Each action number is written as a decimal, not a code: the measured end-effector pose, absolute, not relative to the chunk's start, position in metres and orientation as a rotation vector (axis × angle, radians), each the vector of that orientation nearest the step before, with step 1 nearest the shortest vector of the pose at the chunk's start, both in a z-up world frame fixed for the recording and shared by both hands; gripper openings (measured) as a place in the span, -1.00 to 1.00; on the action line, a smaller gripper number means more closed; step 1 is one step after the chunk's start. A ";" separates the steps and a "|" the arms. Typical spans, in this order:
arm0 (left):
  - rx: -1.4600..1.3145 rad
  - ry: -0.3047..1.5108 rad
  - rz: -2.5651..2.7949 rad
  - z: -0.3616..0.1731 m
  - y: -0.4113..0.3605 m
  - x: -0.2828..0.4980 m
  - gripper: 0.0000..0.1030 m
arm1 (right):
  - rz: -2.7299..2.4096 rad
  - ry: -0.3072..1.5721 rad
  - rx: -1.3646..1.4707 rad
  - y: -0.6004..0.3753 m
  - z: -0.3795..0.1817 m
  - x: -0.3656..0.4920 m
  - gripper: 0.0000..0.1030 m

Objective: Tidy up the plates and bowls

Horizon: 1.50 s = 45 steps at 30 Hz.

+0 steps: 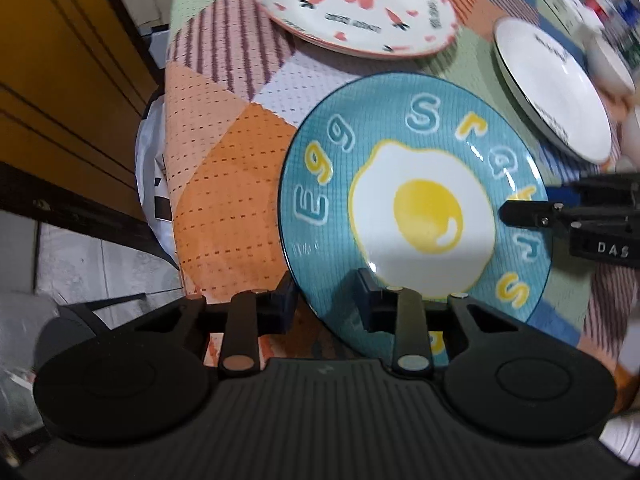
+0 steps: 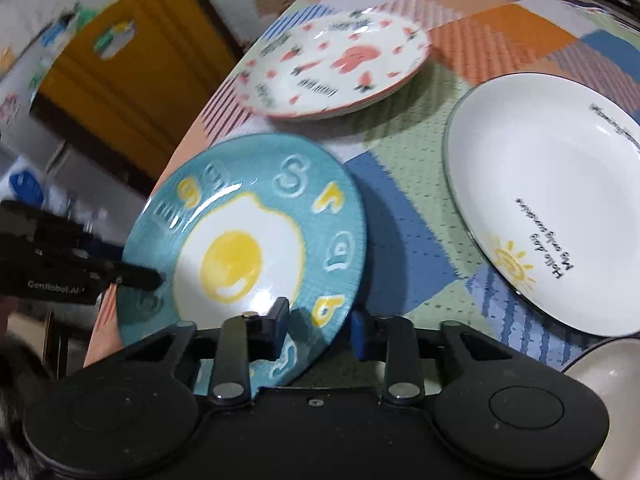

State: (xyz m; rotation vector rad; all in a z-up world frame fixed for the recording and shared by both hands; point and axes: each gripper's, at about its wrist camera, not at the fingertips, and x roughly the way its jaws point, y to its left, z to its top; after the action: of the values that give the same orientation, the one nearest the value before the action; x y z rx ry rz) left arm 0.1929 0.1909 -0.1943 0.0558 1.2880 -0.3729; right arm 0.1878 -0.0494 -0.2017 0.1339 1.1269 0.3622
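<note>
Both grippers are on the blue egg plate (image 1: 416,208) at once, a round glazed ceramic disc with a fine ribbed teal rim, raised lettering and a glossy fried egg painted in its well. In the left wrist view it fills the centre right of the frame, tilted, its near edge clamped by the left gripper (image 1: 326,306): one of its fingers (image 1: 370,300) lies on top of the rim, the other below. The right gripper (image 2: 318,330) pinches the plate edge at lower centre of its own view, fingers closed on the rim.

The plate hangs over a counter (image 1: 224,184) covered in a dimpled patchwork cloth of orange, peach, green and blue.

Upper centre sits the pink-rimmed carrot plate (image 1: 356,4), shallow and smooth. Far right lies the white plate (image 2: 548,208), dark-edged, with a small sun and script. A pale bowl (image 2: 608,372) peeks in at lower right.
</note>
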 end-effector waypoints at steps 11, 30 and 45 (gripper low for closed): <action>0.003 1.282 -0.344 -0.178 0.191 0.176 -0.49 | 0.497 1.065 0.139 -0.068 -0.175 0.185 -0.69; 0.011 1.125 -0.460 -0.085 0.135 0.158 -0.53 | 0.519 0.893 0.105 -0.134 -0.076 0.162 -0.69; 0.046 1.167 -0.544 -0.111 0.033 0.217 -0.53 | 0.368 0.889 0.142 -0.221 -0.087 0.175 -0.69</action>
State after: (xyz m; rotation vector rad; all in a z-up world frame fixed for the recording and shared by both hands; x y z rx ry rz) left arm 0.2174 0.0329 -0.1114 0.0459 1.1670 -0.5436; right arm 0.1754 -0.2207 -0.0867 0.1418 0.8894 0.3677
